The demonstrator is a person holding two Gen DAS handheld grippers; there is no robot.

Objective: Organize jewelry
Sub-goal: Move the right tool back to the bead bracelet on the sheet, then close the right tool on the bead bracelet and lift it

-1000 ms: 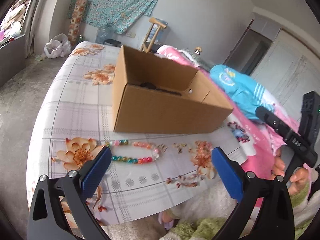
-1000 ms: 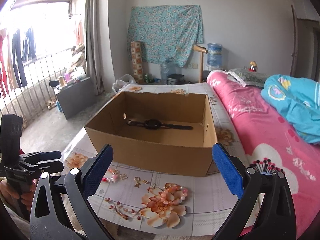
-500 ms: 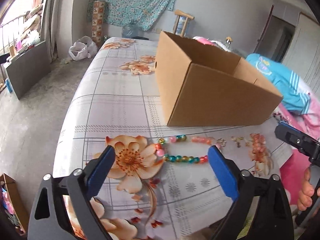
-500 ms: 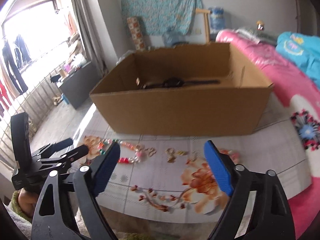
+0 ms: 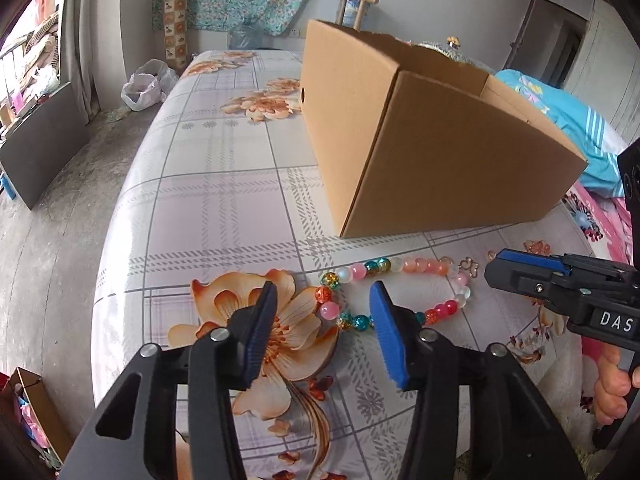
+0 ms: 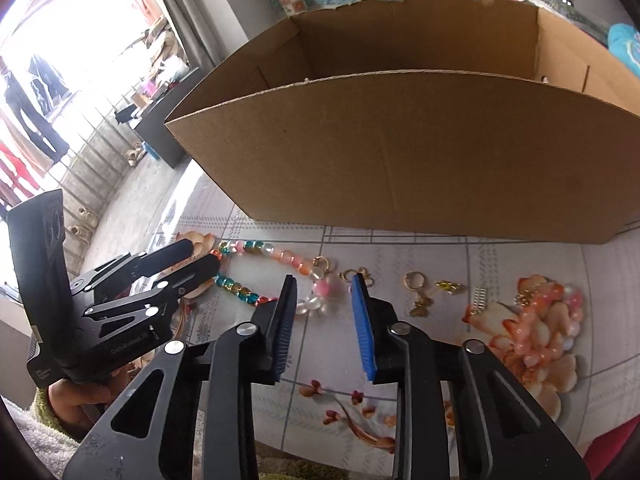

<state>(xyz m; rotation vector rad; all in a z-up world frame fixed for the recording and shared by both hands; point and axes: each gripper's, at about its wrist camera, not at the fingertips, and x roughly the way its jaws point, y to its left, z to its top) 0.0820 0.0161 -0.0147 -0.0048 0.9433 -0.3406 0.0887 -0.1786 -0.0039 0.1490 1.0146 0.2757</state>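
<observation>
Both tools, left (image 5: 322, 320) and right (image 6: 324, 304), have dropped and narrowed (still parted) around the multicoloured glass-bead bracelet (image 5: 394, 268) on the floral worktop (image 5: 224, 184), nearing a grasp.

A multicoloured bead bracelet (image 5: 394, 290) is lying flat on the desk in front of the open cardboard box (image 6: 420, 152). Small gold charms (image 6: 424, 294) and a pink bead bracelet (image 6: 548, 320) are lying nearby.

Cardboard box (image 5: 432, 148) wall behind, seemingly close
</observation>
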